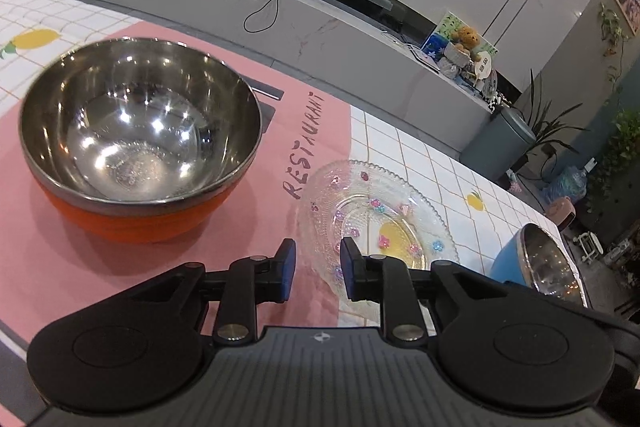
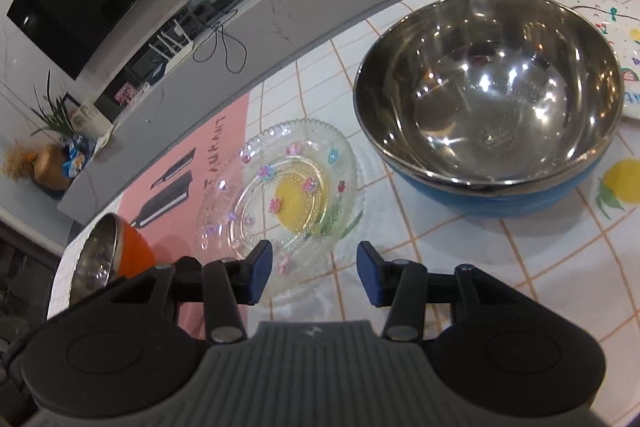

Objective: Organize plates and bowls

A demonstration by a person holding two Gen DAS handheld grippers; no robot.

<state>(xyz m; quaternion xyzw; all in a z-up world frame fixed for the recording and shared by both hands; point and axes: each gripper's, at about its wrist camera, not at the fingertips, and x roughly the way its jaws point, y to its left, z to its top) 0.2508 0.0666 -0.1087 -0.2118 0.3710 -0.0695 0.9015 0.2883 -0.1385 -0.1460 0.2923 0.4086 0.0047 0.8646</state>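
Left claw (image 1: 318, 269) stands part open with nothing between its blue pads, hung above the pink mat (image 1: 120, 267) on the desk (image 1: 460, 163). Ahead and to its left sits the orange bowl (image 1: 136, 143), steel-lined, upright and empty, resting wholly on the mat; likely this is the piece it is meant to reach, since that bowl is the nearer. Just ahead and slightly right lies the clear glass plate (image 1: 376, 223), dotted with small coloured flowers, straddling the mat's edge and the checked tablecloth. On the mat, beside the plate, the printed word "RESTAURANT" reads plainly.

Right claw (image 2: 315, 273) is wider open and also holds nothing. The same glass plate (image 2: 280, 195) lies just ahead and to its left, while the blue bowl (image 2: 492, 103), upright and empty, sits ahead to its right, apart from the plate. Beyond that bowl a white plate (image 2: 628, 39) with painted marks peeks in; its lettering is too cut off to read. Both claws seem poised one to each bowl, ready for stacking.
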